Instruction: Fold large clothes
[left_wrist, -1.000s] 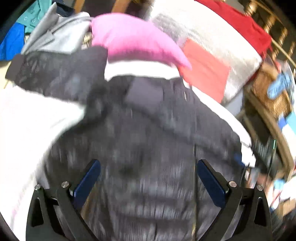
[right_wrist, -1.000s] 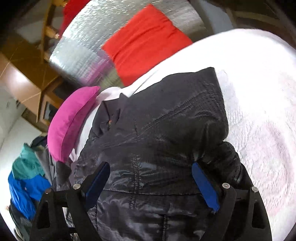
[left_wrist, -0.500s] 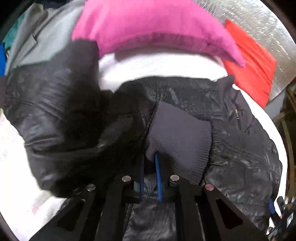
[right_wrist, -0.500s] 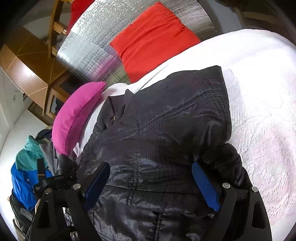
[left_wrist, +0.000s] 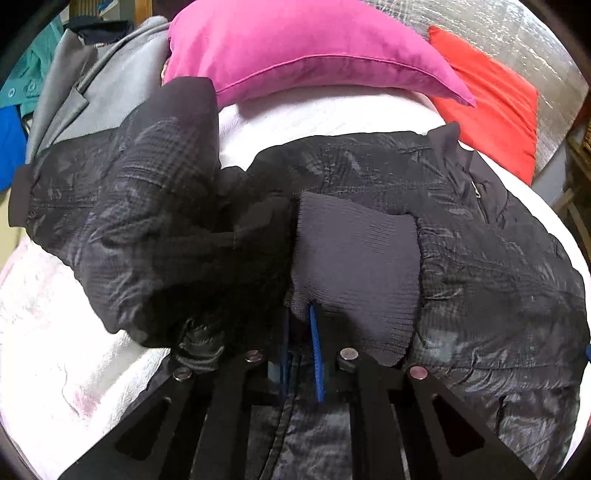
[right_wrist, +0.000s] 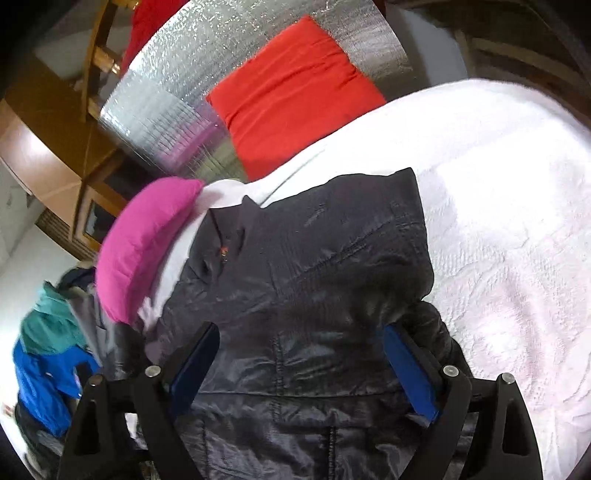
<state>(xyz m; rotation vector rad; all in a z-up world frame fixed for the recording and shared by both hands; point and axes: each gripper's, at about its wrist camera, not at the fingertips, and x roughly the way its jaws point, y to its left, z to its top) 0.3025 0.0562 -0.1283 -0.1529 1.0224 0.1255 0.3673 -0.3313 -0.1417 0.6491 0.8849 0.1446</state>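
- Black quilted jacket (left_wrist: 461, 236) lies spread on the white bedspread (left_wrist: 48, 332); collar end points toward the pink pillow (left_wrist: 303, 48); in the right wrist view the jacket (right_wrist: 314, 277) covers the near-left part of the bedspread (right_wrist: 517, 240).
- Left gripper (left_wrist: 301, 332): blue pads pressed nearly together, pinching the edge of the ribbed knit cuff (left_wrist: 358, 266); the cuff and its sleeve lie folded over the jacket's body.
- A second mass of the same black fabric is bunched to the left of the cuff; which part of the garment it is, cannot tell.
- Right gripper (right_wrist: 301, 354): fingers spread wide over the jacket's lower part; pads (right_wrist: 410, 373) flank the fabric, nothing pinched; whether the tips touch the cloth, cannot tell.
- Surroundings: red cushion (right_wrist: 291, 92) against a silver quilted panel (right_wrist: 166, 110) beyond the pillow; grey garment (left_wrist: 99, 92) and a blue-and-teal jacket (right_wrist: 48, 354) piled at the left edge.
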